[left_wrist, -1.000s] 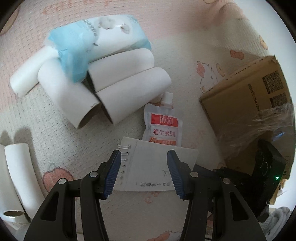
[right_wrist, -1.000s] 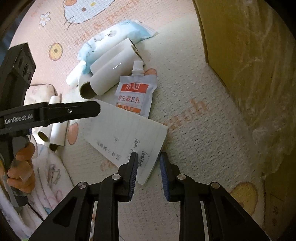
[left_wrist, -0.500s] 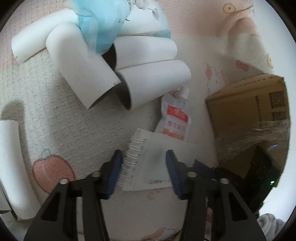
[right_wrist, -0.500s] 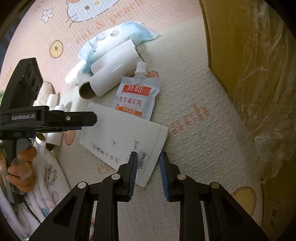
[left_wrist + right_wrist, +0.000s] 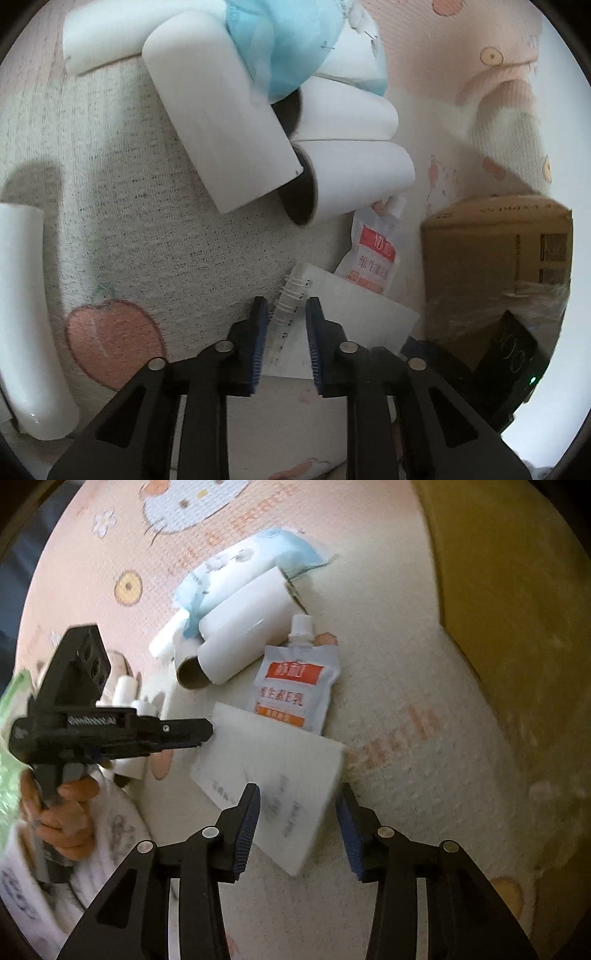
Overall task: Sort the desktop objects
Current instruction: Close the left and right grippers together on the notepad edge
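Note:
A white spiral notepad (image 5: 343,310) lies on the play mat; it also shows in the right wrist view (image 5: 273,768). My left gripper (image 5: 284,314) has its jaws narrowed around the notepad's wire spiral edge, with small gaps still visible; it appears from the side in the right wrist view (image 5: 203,731). My right gripper (image 5: 297,801) is open, its fingers straddling the notepad's near corner. A white and red spouted pouch (image 5: 295,686) lies just beyond the notepad, also in the left wrist view (image 5: 373,254). White rolls (image 5: 229,125) and a blue tissue pack (image 5: 291,48) lie further off.
A cardboard box (image 5: 495,266) wrapped in plastic film stands at the right, and fills the right side of the right wrist view (image 5: 517,590). More white rolls (image 5: 26,314) lie at the left. The person's hand (image 5: 66,812) holds the left gripper.
My left gripper moved to the notepad's spiral edge and narrowed its jaws around it. My right gripper opened wide over the notepad's corner.

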`<state>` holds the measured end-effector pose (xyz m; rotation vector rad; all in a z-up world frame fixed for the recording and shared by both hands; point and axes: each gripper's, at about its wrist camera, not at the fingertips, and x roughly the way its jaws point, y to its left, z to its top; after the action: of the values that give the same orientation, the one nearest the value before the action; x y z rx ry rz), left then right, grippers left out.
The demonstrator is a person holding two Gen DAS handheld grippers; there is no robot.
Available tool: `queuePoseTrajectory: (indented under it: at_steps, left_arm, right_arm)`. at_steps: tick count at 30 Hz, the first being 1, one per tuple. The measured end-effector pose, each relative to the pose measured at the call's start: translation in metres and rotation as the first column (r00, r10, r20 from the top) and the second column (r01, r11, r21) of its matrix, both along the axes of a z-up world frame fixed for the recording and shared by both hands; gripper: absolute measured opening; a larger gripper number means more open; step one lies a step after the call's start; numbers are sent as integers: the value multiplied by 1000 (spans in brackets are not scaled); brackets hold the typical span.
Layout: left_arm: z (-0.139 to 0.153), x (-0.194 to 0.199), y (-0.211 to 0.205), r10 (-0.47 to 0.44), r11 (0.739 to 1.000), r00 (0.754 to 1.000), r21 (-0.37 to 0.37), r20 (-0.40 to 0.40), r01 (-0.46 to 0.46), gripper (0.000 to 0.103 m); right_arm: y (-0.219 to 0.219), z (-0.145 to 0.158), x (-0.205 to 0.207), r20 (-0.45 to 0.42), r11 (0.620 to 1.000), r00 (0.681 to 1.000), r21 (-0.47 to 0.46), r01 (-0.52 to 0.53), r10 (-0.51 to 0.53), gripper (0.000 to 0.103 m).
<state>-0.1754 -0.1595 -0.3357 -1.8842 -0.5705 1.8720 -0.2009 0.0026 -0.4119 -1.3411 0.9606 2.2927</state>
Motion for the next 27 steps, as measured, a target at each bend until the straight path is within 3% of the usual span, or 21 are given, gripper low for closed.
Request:
queuePoseTrajectory:
  at_steps: [7,16,19,23,27]
  left_arm:
    - [7,4,17,-67,998,997,-25,-50,66,48]
    - [2,-1,10,-25,998,999,52,-25,26,55]
    - [3,0,14,-34,998,999,43,-37,36,56]
    - [14,6,29,-120,992,987,-44,-105,116,56]
    - [34,18,33,-134,990,974,-61,-184,125,48]
  right_arm:
    - [-4,-1,-9,43,999,999,46,-16,14,39]
    - [-5,-3,-6,29,998,999,63,-25,24,39]
    - [-5,-3,-6,23,997,999,67,-27,26,39]
    - [-7,-3,-7,27,997,999,71,-25,23,39]
    - [-8,1,-12,68,997,998,75,-22,17,41]
